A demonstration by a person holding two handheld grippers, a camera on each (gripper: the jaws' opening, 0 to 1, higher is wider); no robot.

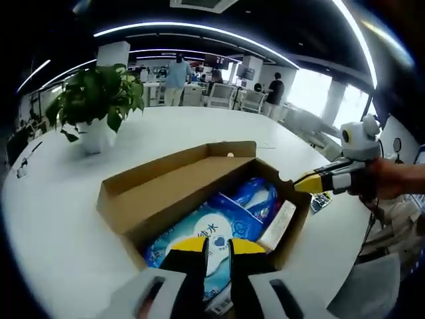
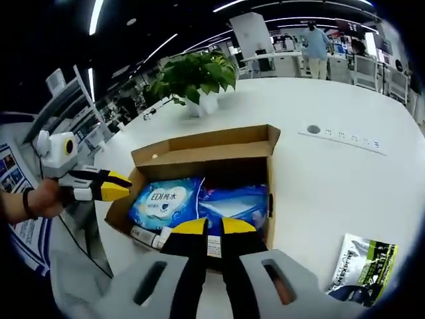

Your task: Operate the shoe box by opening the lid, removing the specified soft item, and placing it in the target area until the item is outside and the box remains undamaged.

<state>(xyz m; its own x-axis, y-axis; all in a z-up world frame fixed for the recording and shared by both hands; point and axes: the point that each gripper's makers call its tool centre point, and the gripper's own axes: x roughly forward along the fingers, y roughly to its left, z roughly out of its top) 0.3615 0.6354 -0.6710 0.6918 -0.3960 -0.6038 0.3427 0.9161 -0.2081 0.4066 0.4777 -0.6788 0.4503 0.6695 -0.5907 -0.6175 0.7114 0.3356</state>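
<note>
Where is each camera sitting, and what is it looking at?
Left gripper view: rides the left gripper, looking over the open cardboard box toward the potted plant; the right gripper enters, with a hand.
Right gripper view: rides the right gripper, facing the box from the opposite side; the left gripper enters.
Shared: box, blue soft packs, plant.

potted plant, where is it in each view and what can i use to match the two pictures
Left gripper view: the potted plant stands upper left on the white table, beyond the open cardboard box.
Right gripper view: the potted plant sits top centre, behind the cardboard box.
Shared landmark: the blue wipes pack lying inside the box.
</note>
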